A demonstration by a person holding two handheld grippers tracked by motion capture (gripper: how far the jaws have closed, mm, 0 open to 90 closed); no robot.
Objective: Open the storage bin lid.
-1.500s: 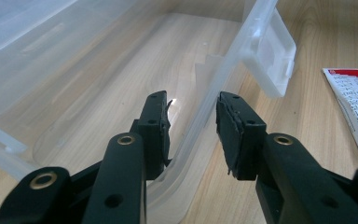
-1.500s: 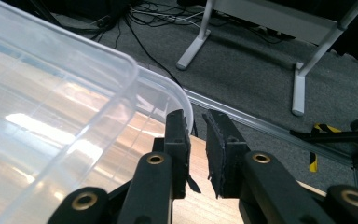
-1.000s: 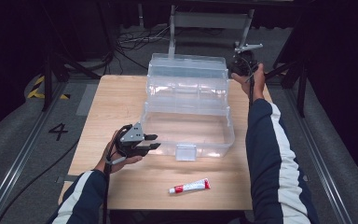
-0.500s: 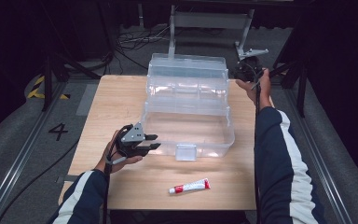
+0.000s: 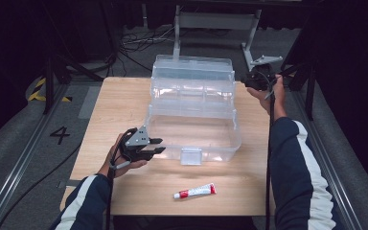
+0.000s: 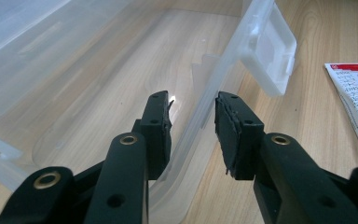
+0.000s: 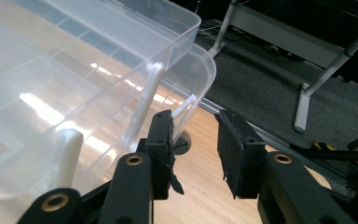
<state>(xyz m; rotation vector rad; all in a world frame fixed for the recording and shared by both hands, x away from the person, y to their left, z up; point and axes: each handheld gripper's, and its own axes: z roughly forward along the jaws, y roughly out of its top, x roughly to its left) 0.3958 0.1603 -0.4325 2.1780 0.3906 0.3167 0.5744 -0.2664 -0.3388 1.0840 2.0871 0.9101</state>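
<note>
The left tongs point(image 5: 154, 145) straddle the near left wall of the clear plastic box point(image 5: 194, 129) — one jaw inside, one outside, a gap showing on both sides, so nothing is pinched. The right tongs point(image 5: 249, 80) sit just off the box's far right corner, beside its raised lid; their jaws have just been opening, with nothing between them. A tube point(image 5: 195, 191) lies near the left tongs, outside the front wall.
</note>
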